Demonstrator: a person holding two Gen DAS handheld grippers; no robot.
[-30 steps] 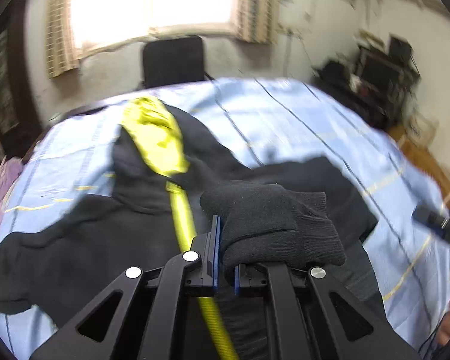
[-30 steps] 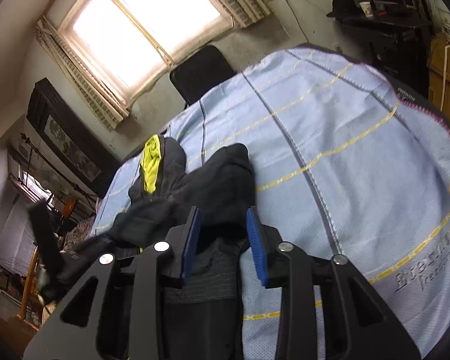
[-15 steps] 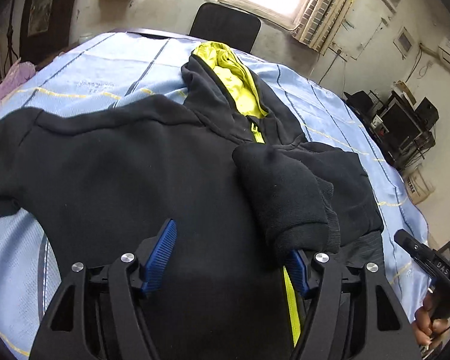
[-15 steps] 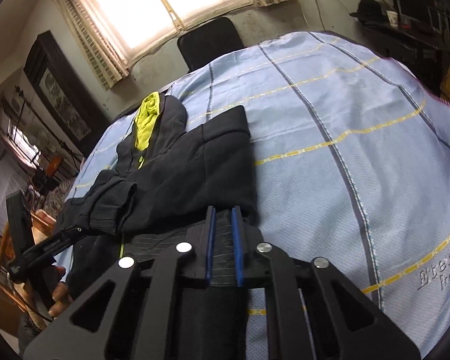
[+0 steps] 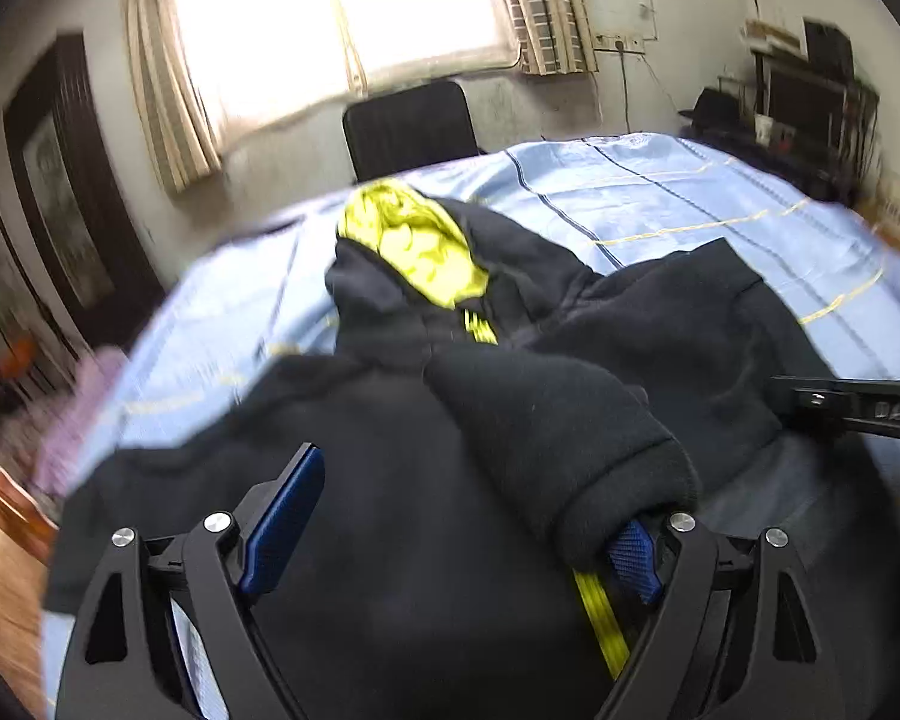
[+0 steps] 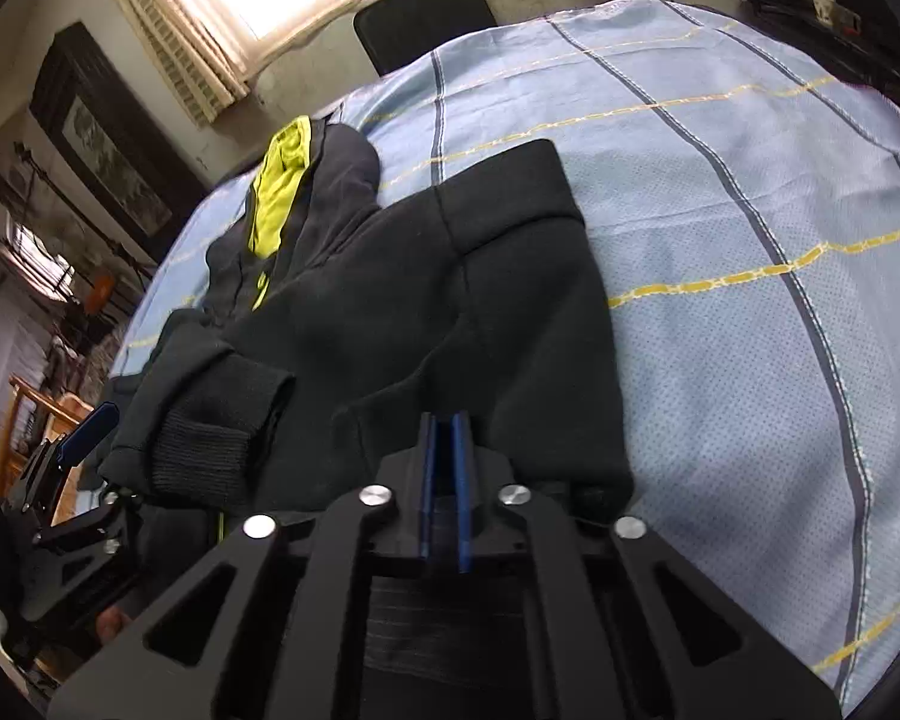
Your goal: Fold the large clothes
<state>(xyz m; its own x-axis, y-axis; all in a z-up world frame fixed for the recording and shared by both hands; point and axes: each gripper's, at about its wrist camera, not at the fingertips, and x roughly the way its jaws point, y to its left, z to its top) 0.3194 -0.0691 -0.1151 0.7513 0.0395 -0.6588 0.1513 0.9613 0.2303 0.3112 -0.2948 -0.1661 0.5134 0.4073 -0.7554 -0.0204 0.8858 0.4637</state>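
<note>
Two grippers: left gripper (image 5: 456, 522) just spread wide over the hoodie (image 5: 426, 480); right gripper (image 6: 445, 468), lettered "DAS", clenched.

Black hoodie (image 6: 390, 312) with a lime-green hood lining lies flat on the bed, one sleeve folded across its front.

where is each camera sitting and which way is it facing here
Left wrist: on the left gripper, jaws wide open, looking down across the black hoodie and its folded sleeve cuff toward the window.
Right wrist: on the right gripper, shut on the hoodie's hem, facing the same window over the blue sheet.
Shared: hoodie, yellow hood lining, black chair, and each shows the other gripper.
</note>
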